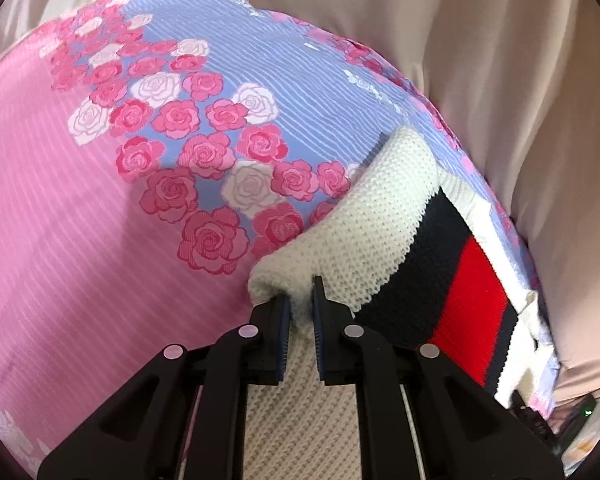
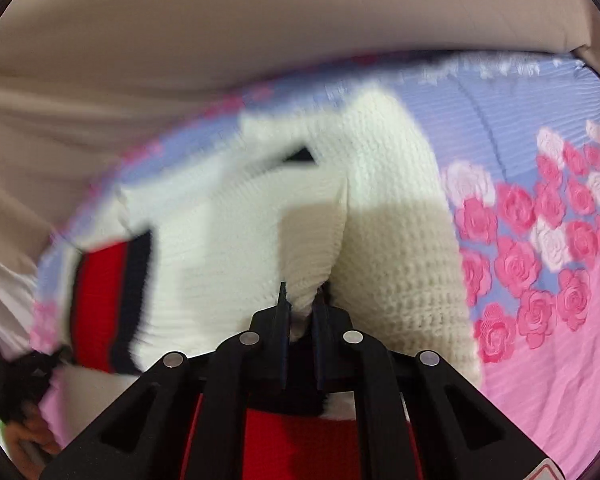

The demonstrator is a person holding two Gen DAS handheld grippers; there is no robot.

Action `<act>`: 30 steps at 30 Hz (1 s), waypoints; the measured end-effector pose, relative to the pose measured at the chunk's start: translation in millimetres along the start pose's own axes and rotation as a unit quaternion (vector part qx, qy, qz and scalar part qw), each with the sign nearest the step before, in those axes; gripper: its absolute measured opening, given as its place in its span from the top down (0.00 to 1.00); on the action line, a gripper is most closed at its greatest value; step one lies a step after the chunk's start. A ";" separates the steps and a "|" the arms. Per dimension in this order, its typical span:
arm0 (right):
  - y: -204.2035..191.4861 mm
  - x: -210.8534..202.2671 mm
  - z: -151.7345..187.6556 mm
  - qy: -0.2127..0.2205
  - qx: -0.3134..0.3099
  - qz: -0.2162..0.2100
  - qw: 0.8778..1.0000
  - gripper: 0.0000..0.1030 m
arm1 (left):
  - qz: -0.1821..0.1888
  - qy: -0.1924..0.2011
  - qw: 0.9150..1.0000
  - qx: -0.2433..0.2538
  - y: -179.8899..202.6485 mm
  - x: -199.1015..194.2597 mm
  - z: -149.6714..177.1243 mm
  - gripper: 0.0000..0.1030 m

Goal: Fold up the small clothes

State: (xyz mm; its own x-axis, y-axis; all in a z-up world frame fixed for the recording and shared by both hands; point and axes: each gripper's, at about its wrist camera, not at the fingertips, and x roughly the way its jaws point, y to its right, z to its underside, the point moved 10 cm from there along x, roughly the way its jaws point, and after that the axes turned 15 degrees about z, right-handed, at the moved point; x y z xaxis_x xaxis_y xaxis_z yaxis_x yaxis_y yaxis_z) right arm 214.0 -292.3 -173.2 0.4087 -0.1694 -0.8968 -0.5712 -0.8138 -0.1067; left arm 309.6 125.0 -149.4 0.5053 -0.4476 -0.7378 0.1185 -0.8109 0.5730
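A small white knit sweater (image 1: 364,220) with a navy and red stripe band (image 1: 468,292) lies on a pink and lilac rose-print sheet (image 1: 100,200). My left gripper (image 1: 300,300) is shut on a bunched white edge of the sweater. In the right wrist view the same sweater (image 2: 380,200) is lifted and creased, its stripe band (image 2: 108,296) at the left. My right gripper (image 2: 300,300) is shut on a pinched white fold of it. This view is blurred by motion.
Beige fabric (image 1: 500,60) hangs behind the sheet's far edge and also shows in the right wrist view (image 2: 220,40). The sheet (image 2: 540,320) stretches out to the right. A dark object (image 2: 12,376) sits at the lower left.
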 end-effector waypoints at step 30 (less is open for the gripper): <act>66.2 -134.4 282.0 -0.123 -0.006 -0.127 0.984 0.87 | 0.067 -0.163 0.984 -0.014 -49.0 -141.7 213.2 0.90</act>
State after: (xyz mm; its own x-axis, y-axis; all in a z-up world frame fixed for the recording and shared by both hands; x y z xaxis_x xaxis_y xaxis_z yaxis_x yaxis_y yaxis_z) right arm -79.5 -166.7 -180.9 0.3527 0.1785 -0.9186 -0.4639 -0.8191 -0.3373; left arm 49.9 147.8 -148.9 0.2168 -0.6506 -0.7278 0.0952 -0.7279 0.6791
